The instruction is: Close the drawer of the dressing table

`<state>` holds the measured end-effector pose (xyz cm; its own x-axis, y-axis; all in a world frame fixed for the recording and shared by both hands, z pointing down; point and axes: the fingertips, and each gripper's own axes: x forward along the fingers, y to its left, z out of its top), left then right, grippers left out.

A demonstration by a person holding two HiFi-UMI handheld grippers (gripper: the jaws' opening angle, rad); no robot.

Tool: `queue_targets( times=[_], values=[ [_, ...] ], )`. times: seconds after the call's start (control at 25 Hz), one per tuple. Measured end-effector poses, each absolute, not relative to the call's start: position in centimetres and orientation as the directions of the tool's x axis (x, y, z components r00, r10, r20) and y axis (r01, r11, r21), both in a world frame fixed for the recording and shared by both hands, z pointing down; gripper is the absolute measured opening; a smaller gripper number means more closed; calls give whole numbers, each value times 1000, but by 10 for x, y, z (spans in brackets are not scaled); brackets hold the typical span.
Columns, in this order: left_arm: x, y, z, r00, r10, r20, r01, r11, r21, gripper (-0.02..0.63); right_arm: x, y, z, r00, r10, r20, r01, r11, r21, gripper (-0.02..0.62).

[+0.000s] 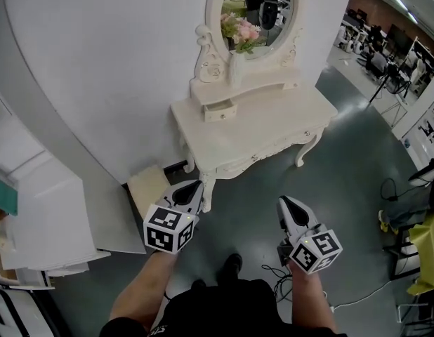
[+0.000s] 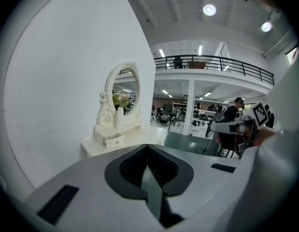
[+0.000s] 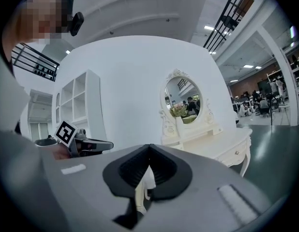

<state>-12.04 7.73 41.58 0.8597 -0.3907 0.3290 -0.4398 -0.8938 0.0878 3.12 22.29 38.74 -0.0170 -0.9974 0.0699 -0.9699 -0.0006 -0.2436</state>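
The white dressing table stands against the curved white wall, with an oval mirror and pink flowers on top. Its small upper drawer sticks out a little from the shelf under the mirror; the same drawer shows in the left gripper view. Both grippers hang in the air over the floor, well short of the table and pointing toward it. My left gripper has its jaws together with nothing in them. My right gripper is also shut and empty.
A white shelf unit stands at the left, and a beige board lies on the floor by the table's front left leg. Cables trail on the grey floor near my feet. Stands and desks fill the right side.
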Motion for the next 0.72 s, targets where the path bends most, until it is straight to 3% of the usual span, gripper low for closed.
queue_targets(
  times=[0.32,0.72],
  values=[
    [-57,62,408,829,-434,352,-484,-873,64,8,105,212,389,-56,-996,62,-957,36,-287,9],
    [-17,58,405,823,-444,355,-492,-869,54,8,129,194,392,-130,-990,49,-945,109,-308,9]
  ],
)
